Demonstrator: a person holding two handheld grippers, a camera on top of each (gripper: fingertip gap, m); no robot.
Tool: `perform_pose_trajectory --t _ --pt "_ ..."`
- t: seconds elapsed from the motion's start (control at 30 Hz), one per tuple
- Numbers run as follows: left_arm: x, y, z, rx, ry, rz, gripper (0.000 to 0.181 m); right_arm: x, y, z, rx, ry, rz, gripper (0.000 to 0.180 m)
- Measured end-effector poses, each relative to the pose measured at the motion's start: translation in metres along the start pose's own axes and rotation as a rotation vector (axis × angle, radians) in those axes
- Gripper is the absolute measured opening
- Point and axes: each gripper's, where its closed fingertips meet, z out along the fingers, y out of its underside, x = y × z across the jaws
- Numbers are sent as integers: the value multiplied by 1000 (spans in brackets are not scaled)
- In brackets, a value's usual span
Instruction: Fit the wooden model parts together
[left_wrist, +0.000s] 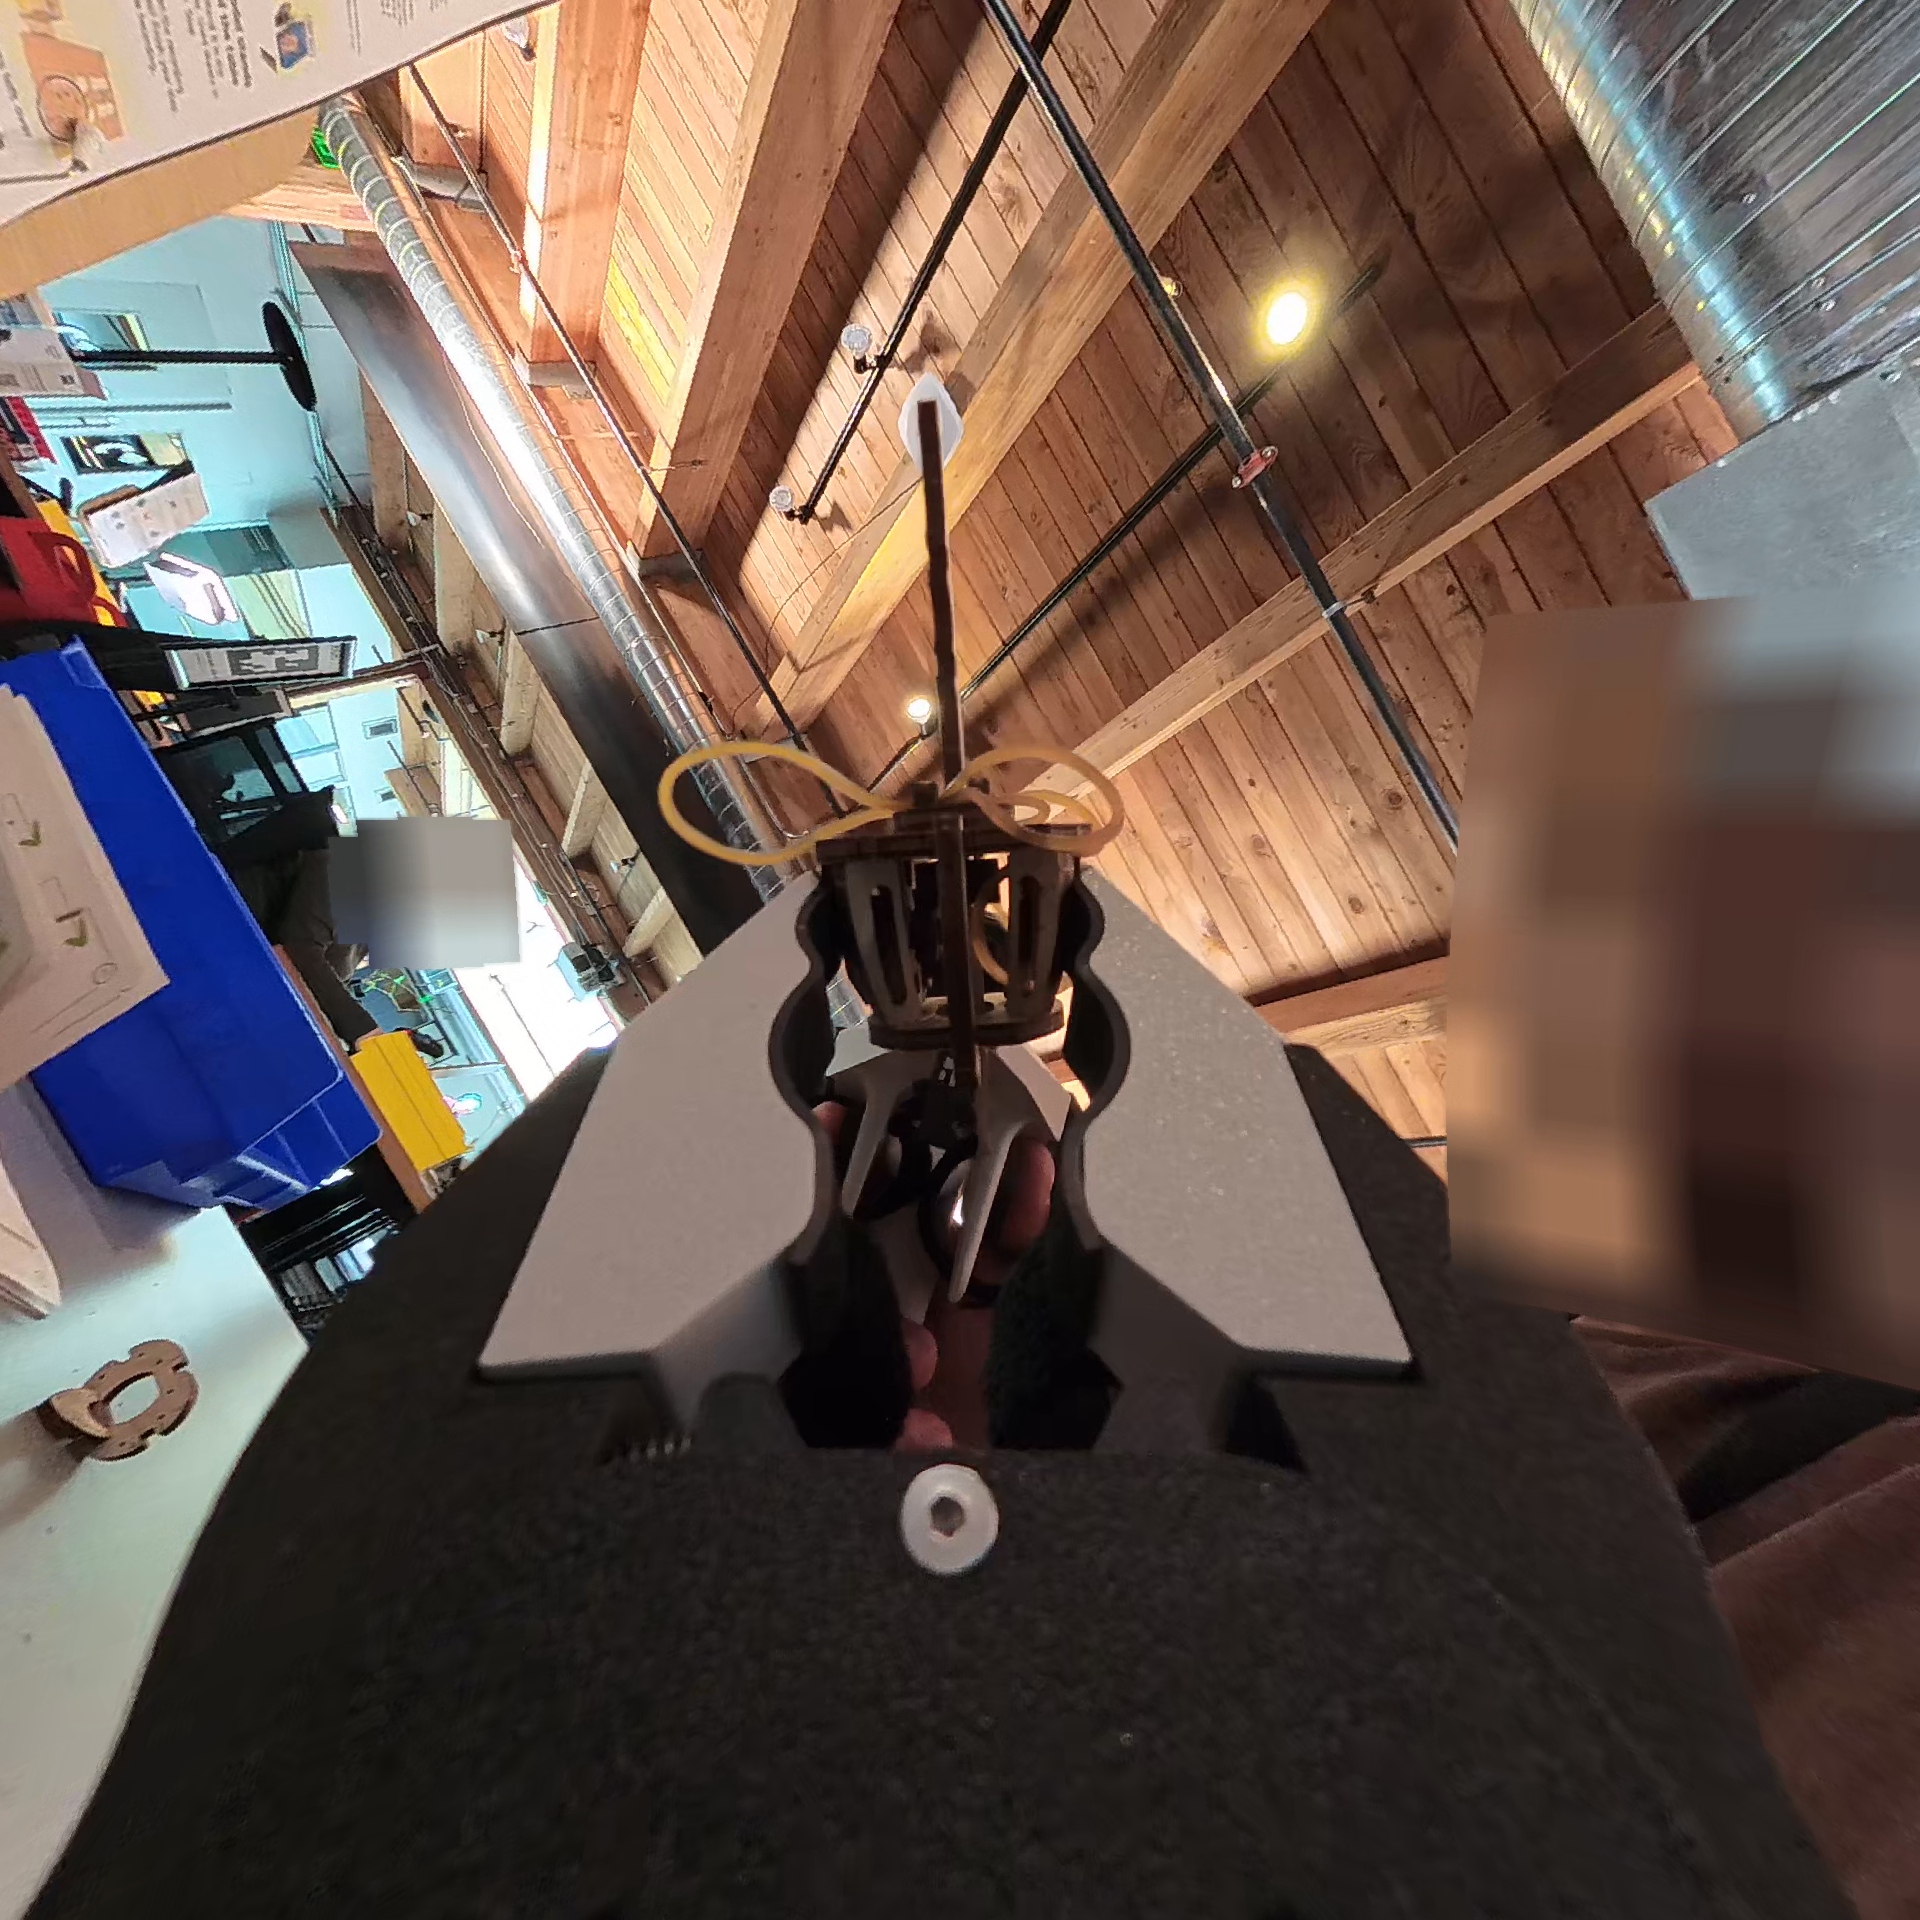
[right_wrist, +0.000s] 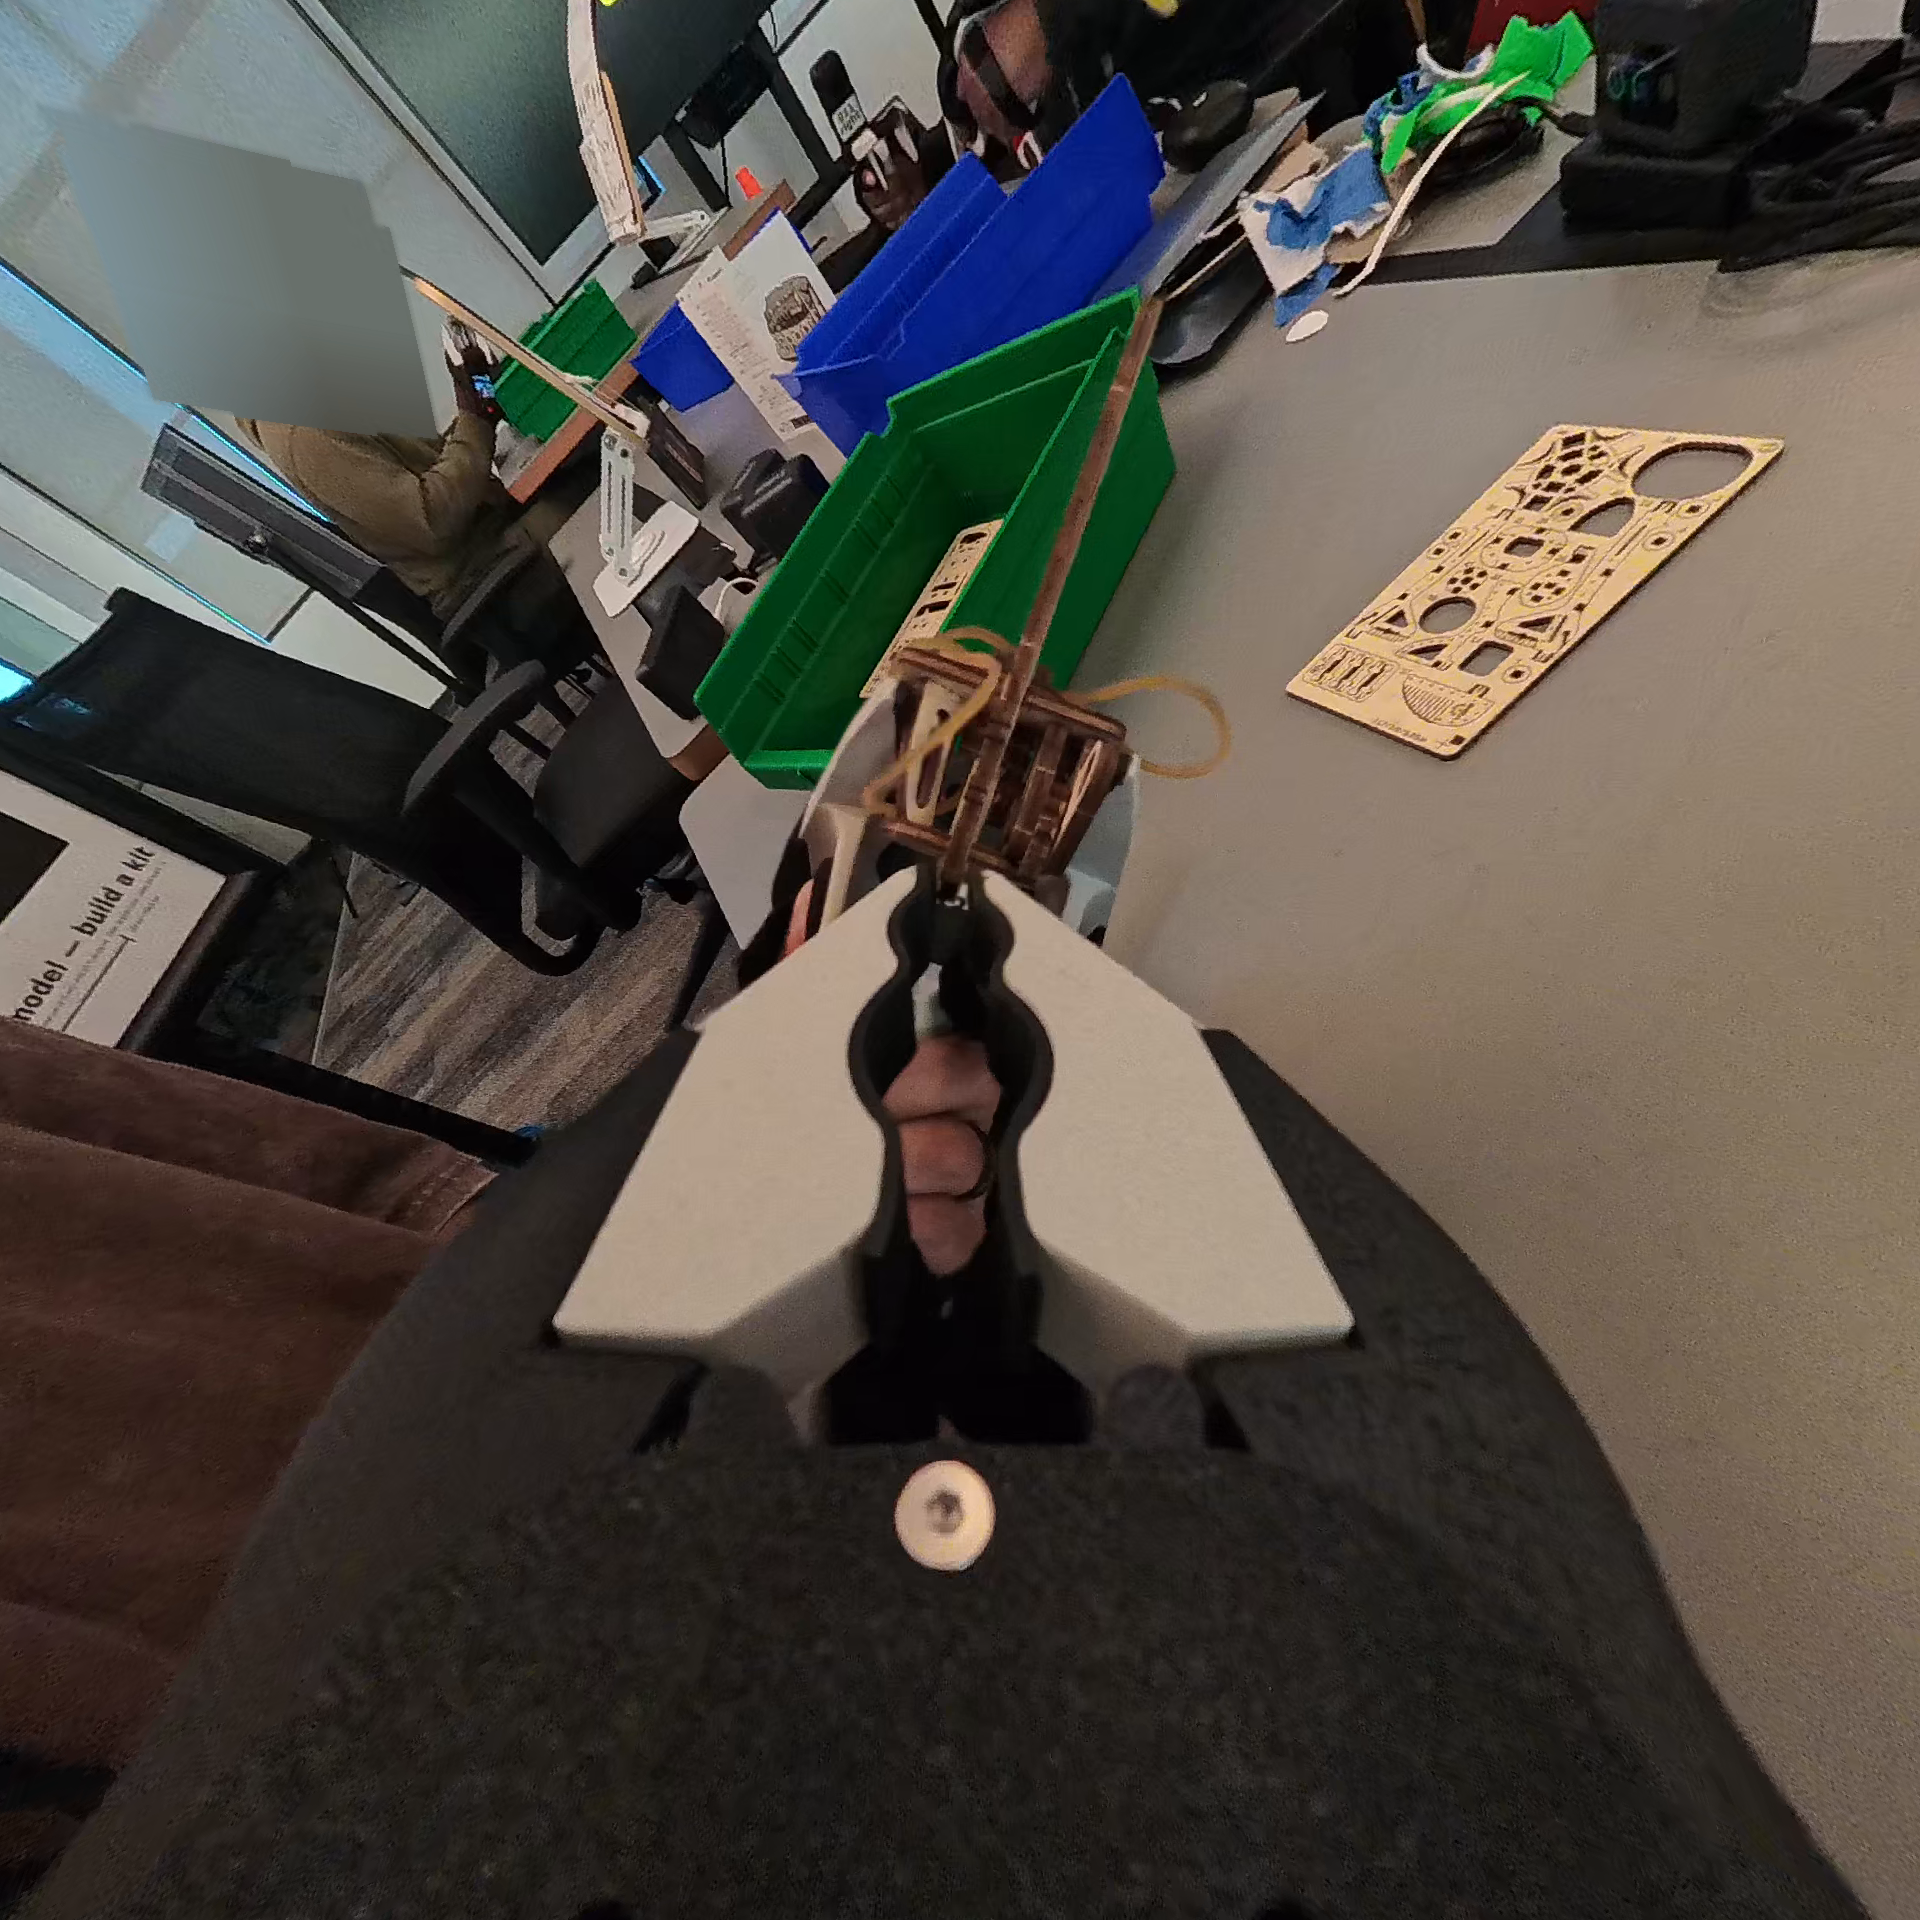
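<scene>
— While my left gripper (left_wrist: 951, 951) tilts up toward the ceiling, what do you make of the piece in it?

— In my left wrist view, the wooden model (left_wrist: 956, 935) sits between my two grey fingers (left_wrist: 665, 1122), which are clamped on its sides. It is a small dark cage of laser-cut ribs between two round plates. A thin wooden strip (left_wrist: 940, 623) stands straight up through it, seen edge-on, and a yellow rubber band (left_wrist: 727, 805) loops out to either side of the top plate like a bow. Behind it are ceiling planks, beams and a silver duct (left_wrist: 1714, 187). On the white table at lower left lies a loose wooden ring piece (left_wrist: 125, 1397), near a blue bin (left_wrist: 197, 935).

— And from the other side?

— My right wrist view looks down over the grey table (right_wrist: 1507, 987). My right gripper (right_wrist: 951, 894) has its tips drawn together on the lower end of that strip (right_wrist: 1081, 499), just beneath the model (right_wrist: 1008, 779), with the other gripper's pale finger (right_wrist: 857, 790) against the cage. Only here do I see the punched-out wooden sheet (right_wrist: 1538, 582) lying flat on the table, well apart, and the green bin (right_wrist: 935, 540) behind the model, with another sheet inside.
</scene>
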Motion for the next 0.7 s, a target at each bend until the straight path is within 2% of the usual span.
perform_pose_trajectory --t 0.23,0.33,0.47,0.57,0.7 --pt "1 0 0 -12 -1 10 39 4 -9 -20 -3 23 -81 13" --pt "-2 3 1 -57 -33 13 39 8 -36 -38 -20 -1 -219 13" --pt "-5 6 1 -122 -38 -53 39 13 -47 -48 -172 -166 -513 24" --pt "-8 14 2 -180 -36 -109 38 32 -41 -45 -285 -208 -646 42" --pt "-5 30 5 -281 -16 -147 40 29 -31 -32 -269 -372 -702 65"
